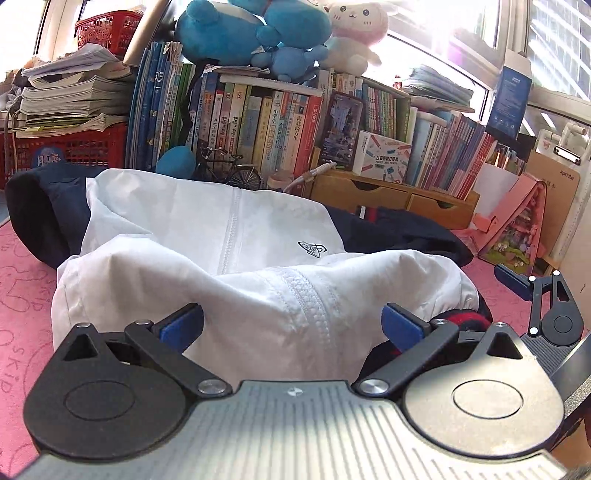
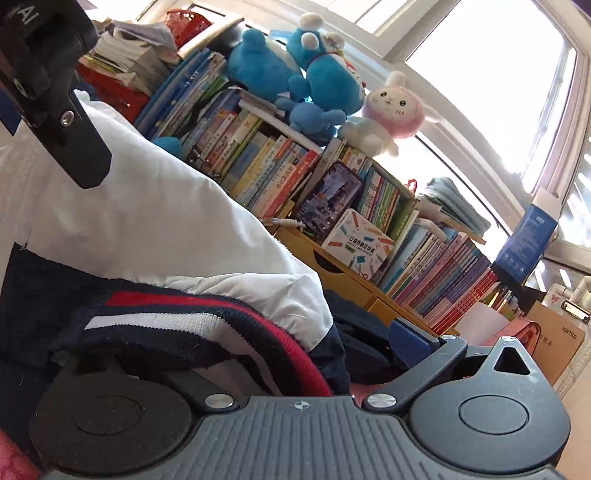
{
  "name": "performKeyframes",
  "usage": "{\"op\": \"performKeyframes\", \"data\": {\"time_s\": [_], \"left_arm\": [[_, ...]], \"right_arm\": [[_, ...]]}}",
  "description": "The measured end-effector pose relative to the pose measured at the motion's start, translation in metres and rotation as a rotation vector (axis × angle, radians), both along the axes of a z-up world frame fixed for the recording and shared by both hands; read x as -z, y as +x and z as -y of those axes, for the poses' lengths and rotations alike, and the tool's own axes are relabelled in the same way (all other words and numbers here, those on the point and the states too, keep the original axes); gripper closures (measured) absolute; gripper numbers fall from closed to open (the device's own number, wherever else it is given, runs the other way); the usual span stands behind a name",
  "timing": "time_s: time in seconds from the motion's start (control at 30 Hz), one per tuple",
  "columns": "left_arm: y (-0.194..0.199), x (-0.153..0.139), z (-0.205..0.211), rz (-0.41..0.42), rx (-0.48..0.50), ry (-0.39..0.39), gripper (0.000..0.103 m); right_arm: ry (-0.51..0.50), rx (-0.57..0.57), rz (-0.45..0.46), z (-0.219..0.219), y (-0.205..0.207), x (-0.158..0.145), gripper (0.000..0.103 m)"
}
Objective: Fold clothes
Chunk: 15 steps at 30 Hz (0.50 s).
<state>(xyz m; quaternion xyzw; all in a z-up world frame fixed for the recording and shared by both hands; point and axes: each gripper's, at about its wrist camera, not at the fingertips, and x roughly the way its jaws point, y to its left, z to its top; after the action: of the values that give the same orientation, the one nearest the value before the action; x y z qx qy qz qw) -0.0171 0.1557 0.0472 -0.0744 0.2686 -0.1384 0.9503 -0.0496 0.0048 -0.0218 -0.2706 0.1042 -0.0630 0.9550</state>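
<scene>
1. Closest to the left tool (image 1: 291,326), the folded white jacket (image 1: 229,266) bulges up between its two blue pads (image 1: 183,326), which stand wide apart on either side of the zip seam; whether they touch the fabric I cannot tell, and they clamp nothing.
2. Beside it, the right tool (image 2: 291,347) sits low against the same garment, its left finger buried under the striped ribbed hem (image 2: 177,317); only the right blue pad (image 2: 410,341) shows, well off to the side, so the tool stands spread, with navy cloth lying between its fingers.
3. The jacket is thin, crinkled white cloth with a stitched zip strip, a small dark chest logo (image 1: 310,249), navy sleeves (image 1: 48,218) and a knit band of red, white and navy.
4. It lies on a pink mat (image 1: 22,280) printed with faint outlines and letters, covering the tabletop.
5. Behind stand a wooden drawer unit (image 1: 391,194), packed rows of books (image 1: 258,125), red baskets (image 1: 70,147) and plush toys (image 1: 255,29) under bright windows.
</scene>
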Motion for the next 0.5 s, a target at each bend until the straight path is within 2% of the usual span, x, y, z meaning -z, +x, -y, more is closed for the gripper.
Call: {"op": "performKeyframes", "data": {"time_s": [0.1, 0.2, 0.27, 0.37, 0.5], "left_arm": [[0.011, -0.006, 0.016, 0.017, 0.012, 0.003, 0.000], [0.026, 0.001, 0.047, 0.017, 0.028, 0.096, 0.000], [0.033, 0.008, 0.064, 0.014, 0.042, 0.160, 0.000], [0.036, 0.019, 0.078, 0.008, 0.051, 0.225, 0.000], [0.040, 0.032, 0.081, -0.004, 0.036, 0.291, 0.000]], "right_arm": [[0.092, 0.040, 0.056, 0.021, -0.017, -0.011, 0.000], [0.145, 0.095, 0.121, 0.043, -0.041, -0.015, 0.000], [0.165, 0.105, 0.127, 0.056, -0.055, -0.016, 0.000], [0.140, 0.118, 0.107, 0.069, -0.069, -0.010, 0.000], [0.104, 0.115, 0.030, 0.083, -0.090, 0.005, 0.000]]}}
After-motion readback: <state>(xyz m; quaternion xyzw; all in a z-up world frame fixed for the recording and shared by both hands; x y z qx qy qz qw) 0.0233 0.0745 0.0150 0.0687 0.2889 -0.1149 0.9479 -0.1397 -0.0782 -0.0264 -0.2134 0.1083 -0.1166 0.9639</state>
